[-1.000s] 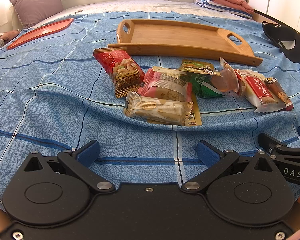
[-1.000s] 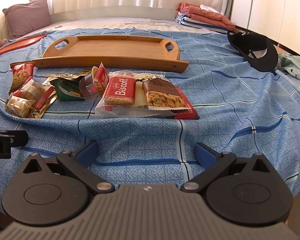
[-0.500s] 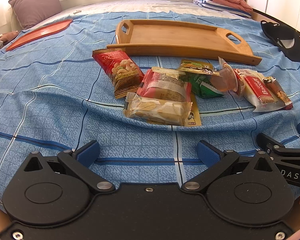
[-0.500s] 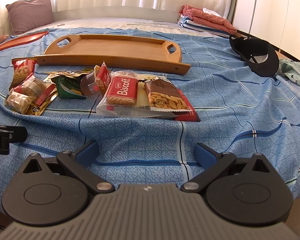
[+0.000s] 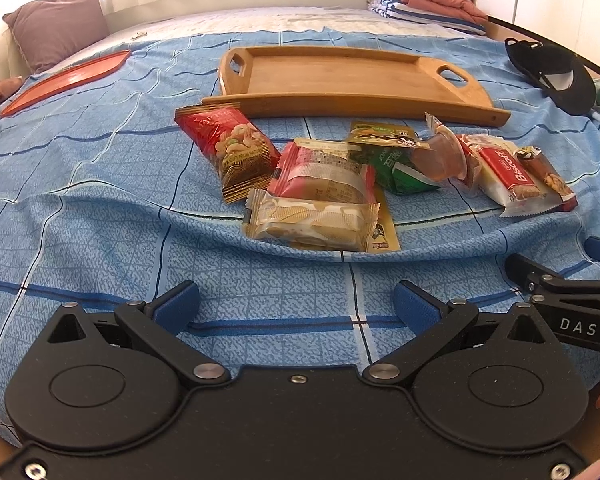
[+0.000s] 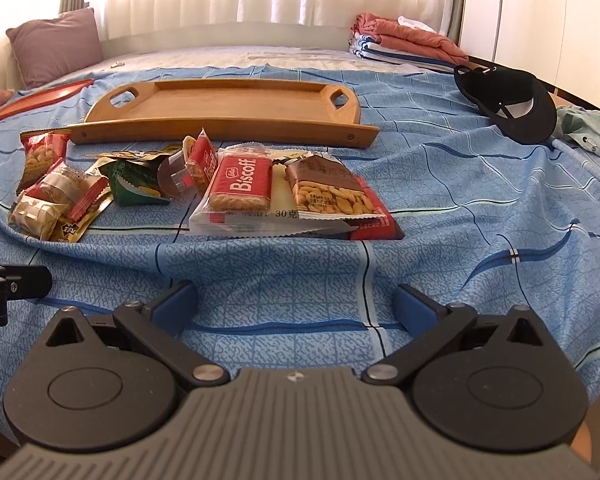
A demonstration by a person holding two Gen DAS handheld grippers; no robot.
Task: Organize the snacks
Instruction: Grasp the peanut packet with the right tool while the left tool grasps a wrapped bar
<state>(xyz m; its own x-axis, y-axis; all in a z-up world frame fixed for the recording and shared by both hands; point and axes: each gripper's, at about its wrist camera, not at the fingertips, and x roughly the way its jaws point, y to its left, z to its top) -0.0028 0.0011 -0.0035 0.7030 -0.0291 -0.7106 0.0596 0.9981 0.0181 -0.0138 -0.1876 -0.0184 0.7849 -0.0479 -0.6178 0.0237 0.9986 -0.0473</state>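
Note:
Several snack packets lie in a row on the blue bedspread, just in front of an empty wooden tray point(image 5: 340, 76) point(image 6: 224, 102). From the left: a red nut packet point(image 5: 230, 146), a red cake packet point(image 5: 324, 174), a cream wafer packet point(image 5: 312, 220), a green packet point(image 5: 396, 160), a Biscoff packet point(image 6: 240, 182) and a peanut packet point(image 6: 332, 192). My left gripper point(image 5: 296, 308) is open and empty, short of the wafer packet. My right gripper point(image 6: 296, 306) is open and empty, short of the Biscoff and peanut packets.
A black cap point(image 6: 508, 100) lies at the right. A red flat tray point(image 5: 64, 80) and a mauve pillow point(image 5: 56, 26) are at the far left. Folded clothes point(image 6: 404, 42) sit at the back right. A green garment point(image 6: 592, 128) lies by the right edge.
Both grippers have tilted up slightly, so the snacks and tray sit a little lower in view. Both stay open. No packet has moved.

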